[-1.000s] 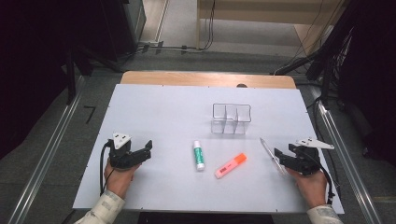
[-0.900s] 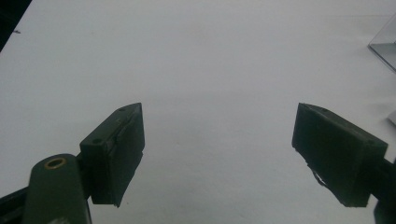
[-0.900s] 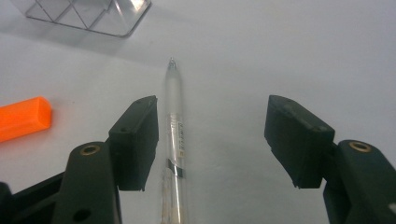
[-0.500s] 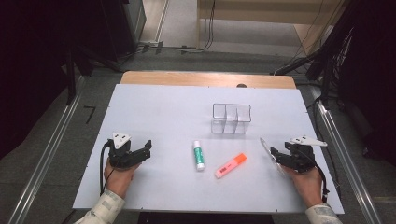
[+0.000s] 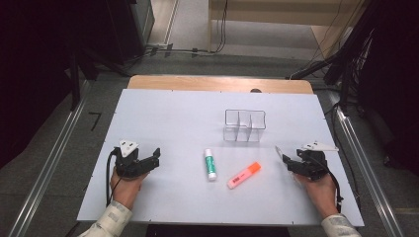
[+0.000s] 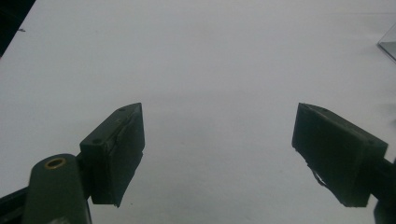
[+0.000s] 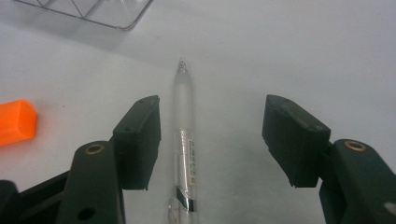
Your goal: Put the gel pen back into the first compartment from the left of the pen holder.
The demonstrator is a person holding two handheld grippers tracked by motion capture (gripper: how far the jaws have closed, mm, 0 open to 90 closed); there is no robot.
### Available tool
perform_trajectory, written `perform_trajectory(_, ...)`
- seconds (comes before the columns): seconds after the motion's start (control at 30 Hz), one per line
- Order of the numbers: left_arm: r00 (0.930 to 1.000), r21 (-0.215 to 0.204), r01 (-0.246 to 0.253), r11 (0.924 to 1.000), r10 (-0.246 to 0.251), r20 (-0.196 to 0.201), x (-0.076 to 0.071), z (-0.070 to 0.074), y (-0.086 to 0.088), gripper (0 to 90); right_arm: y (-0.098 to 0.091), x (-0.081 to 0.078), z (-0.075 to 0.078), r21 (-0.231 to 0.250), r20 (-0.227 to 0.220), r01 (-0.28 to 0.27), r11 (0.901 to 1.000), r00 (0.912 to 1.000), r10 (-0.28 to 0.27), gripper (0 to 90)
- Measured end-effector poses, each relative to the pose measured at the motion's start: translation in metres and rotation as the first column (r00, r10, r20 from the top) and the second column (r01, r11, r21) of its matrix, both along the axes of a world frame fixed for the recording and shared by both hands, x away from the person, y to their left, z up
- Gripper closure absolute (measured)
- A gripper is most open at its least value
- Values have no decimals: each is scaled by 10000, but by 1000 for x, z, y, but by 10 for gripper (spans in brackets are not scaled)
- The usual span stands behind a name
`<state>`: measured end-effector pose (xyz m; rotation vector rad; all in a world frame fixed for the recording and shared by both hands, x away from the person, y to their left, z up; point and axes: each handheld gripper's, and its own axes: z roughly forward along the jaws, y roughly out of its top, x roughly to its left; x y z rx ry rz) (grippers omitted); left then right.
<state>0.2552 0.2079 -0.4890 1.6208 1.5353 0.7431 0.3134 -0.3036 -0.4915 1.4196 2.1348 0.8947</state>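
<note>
A clear pen [image 7: 184, 121] lies on the white table [image 5: 173, 113] at the right, tip pointing away from me. My right gripper [image 7: 212, 140] is open and low over it; the pen runs between the jaws, close to the left one, and neither pad presses on it. In the high view the pen [image 5: 280, 152] sticks out up-left of the right gripper [image 5: 292, 164]. My left gripper [image 5: 154, 157] rests at the table's left, its jaws wide open [image 6: 217, 149] over bare table.
A white glue stick with a green label [image 5: 210, 164] and an orange highlighter [image 5: 244, 175] lie mid-table near the front. A clear divided organizer [image 5: 244, 126] stands behind them. The highlighter's end [image 7: 16, 121] is left of the right jaws.
The right gripper has edged a little to the left, farther over the pen. The left gripper and the other objects have not moved.
</note>
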Motion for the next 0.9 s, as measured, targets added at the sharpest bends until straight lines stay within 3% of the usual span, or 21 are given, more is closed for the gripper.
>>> perform_trajectory(0.9,10000,49,7,10000,-7,-69,1,-1,-1,172,17,11,-7,-390,8,-711,9967,9975,711,581)
